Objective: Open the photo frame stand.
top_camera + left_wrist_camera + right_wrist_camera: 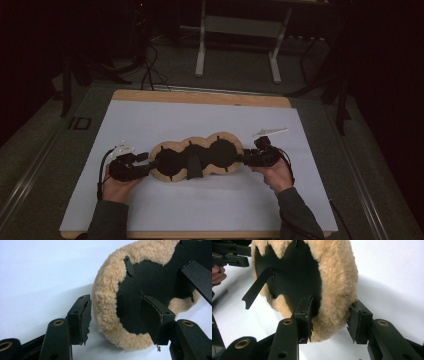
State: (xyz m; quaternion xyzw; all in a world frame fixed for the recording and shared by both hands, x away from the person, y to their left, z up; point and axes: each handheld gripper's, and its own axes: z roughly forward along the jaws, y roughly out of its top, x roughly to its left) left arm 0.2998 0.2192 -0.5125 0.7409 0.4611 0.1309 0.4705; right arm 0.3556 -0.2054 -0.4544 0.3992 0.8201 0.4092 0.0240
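Observation:
A three-lobed black pad with a tan fleece rim lies flat on the white sheet. A loose black strap crosses its middle. My left gripper is at the pad's left end. In the left gripper view it stands open, one pad just beside the fleece edge and the other over the black face. My right gripper is at the pad's right end. In the right gripper view its jaws are shut on the fleece rim, with both pads against it.
A small white plastic piece lies on the sheet just behind the right hand. The white sheet covers a wooden table. Metal frame legs stand on the floor beyond the table.

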